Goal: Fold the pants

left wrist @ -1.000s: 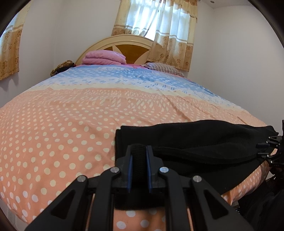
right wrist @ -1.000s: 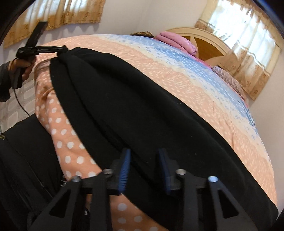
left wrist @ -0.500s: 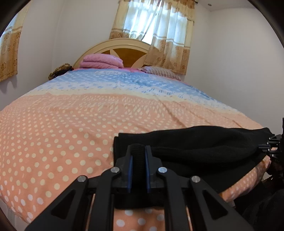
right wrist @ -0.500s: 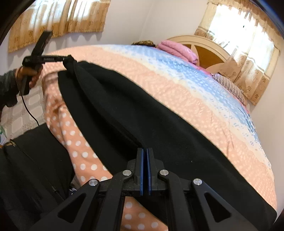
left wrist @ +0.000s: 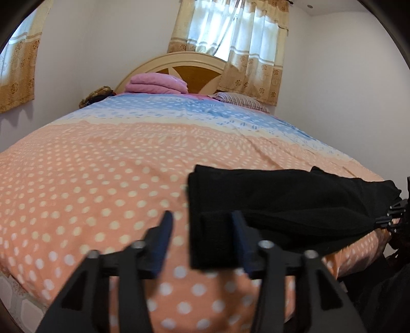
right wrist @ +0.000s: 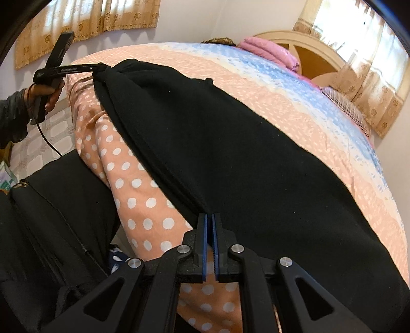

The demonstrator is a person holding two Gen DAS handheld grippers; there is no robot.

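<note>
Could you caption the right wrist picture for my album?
Right claw shut on the edge of black pants spread over a polka-dot bedspread.

Daylight thru the curtained window [left wrist: 230, 38] behind the headboard; panes blown out white, room evenly bright w/ soft shadows. Second curtain [right wrist: 84, 23] glows warm in right wrist view. Strong fisheye bend both views, dark vignette at corners. Left view: near bedspread [left wrist: 89, 192] and left hand-held gripper [left wrist: 202, 238] smeared w/ motion blur, far end sharper. Black pants [right wrist: 230, 153] read as flat dark mass, little fabric detail. Right view crisp.
</note>
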